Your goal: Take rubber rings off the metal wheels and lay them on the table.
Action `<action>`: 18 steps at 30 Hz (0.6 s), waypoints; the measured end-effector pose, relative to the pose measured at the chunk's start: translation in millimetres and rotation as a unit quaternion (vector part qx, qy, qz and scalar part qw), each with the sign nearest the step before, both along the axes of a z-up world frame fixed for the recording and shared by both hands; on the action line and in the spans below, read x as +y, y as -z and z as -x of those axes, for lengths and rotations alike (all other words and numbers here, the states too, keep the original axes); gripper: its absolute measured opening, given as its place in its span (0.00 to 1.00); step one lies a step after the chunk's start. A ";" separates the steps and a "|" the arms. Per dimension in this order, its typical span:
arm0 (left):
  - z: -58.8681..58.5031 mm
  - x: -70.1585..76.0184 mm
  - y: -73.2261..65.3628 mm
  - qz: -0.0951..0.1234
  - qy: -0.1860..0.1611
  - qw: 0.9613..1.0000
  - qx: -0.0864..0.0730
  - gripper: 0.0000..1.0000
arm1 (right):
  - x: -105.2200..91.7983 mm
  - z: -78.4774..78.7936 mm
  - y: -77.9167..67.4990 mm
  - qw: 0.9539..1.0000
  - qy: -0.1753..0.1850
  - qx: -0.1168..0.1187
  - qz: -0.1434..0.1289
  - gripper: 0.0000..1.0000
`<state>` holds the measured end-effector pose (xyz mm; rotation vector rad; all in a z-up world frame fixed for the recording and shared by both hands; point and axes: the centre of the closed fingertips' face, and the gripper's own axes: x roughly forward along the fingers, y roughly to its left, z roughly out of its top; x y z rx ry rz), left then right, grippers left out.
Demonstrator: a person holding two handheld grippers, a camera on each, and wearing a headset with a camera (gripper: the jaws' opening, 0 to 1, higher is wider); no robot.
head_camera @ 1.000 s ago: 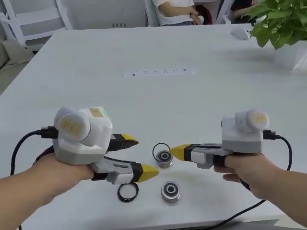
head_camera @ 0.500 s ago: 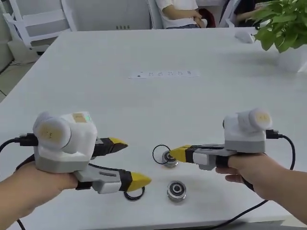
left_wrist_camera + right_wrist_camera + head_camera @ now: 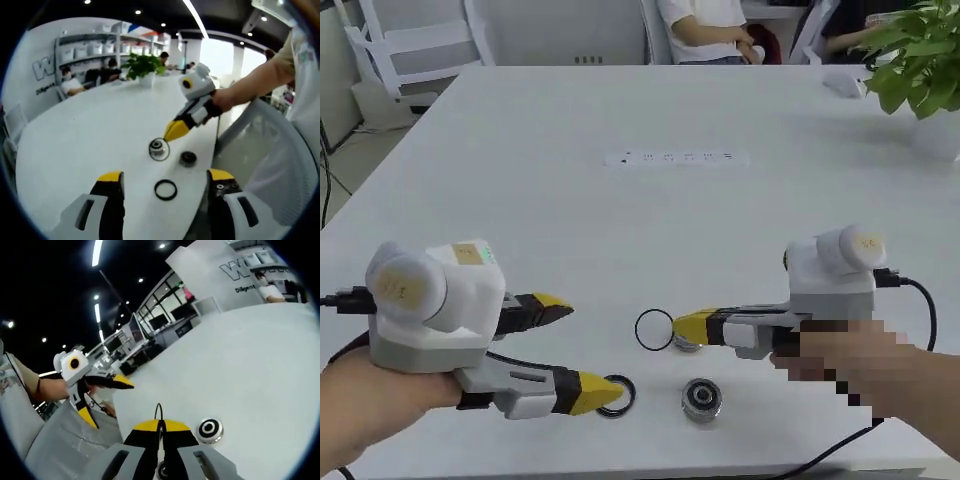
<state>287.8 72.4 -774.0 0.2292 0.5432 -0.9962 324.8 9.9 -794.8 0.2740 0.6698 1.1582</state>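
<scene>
Over the table (image 3: 620, 200) my left gripper (image 3: 585, 348) hangs wide open, empty, free I'd say to steady the wheel (image 3: 688, 343). My right gripper (image 3: 685, 323) pinches a rubber ring (image 3: 637, 330) to peel it off that wheel; another ring (image 3: 156, 190) lies flat nearby.

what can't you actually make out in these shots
- Head view: the right hand-held gripper covers part of a metal wheel, so whether its pinched rubber ring is fully off is unclear.
- Head view: the lower jaw of the left hand-held gripper overlaps the loose rubber ring.
- Head view: the power strip is too small to read.
</scene>
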 end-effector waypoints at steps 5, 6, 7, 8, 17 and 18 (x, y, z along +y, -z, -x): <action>4.6 7.7 1.0 -0.002 -0.006 1.000 0.002 0.68 | 10.5 10.0 1.7 1.000 -0.026 0.006 0.005 0.00; 5.3 8.8 1.2 -0.004 -0.006 1.000 0.002 0.68 | 12.3 11.5 2.3 0.999 -0.030 0.008 0.007 0.00; 6.3 10.4 1.4 -0.007 -0.006 1.000 0.001 0.68 | 14.6 13.4 3.0 0.999 -0.035 0.010 0.008 0.00; 7.1 11.4 1.5 -0.008 -0.006 1.000 -0.001 0.68 | 16.1 14.3 3.4 0.999 -0.037 0.010 0.008 0.00; 12.8 18.5 1.8 -0.013 -0.006 1.000 -0.001 0.68 | 26.0 23.5 12.6 0.997 -0.071 0.026 0.017 0.00; 12.7 19.7 2.2 -0.014 -0.006 1.000 -0.001 0.68 | 27.2 24.1 13.9 0.997 -0.074 0.028 0.019 0.00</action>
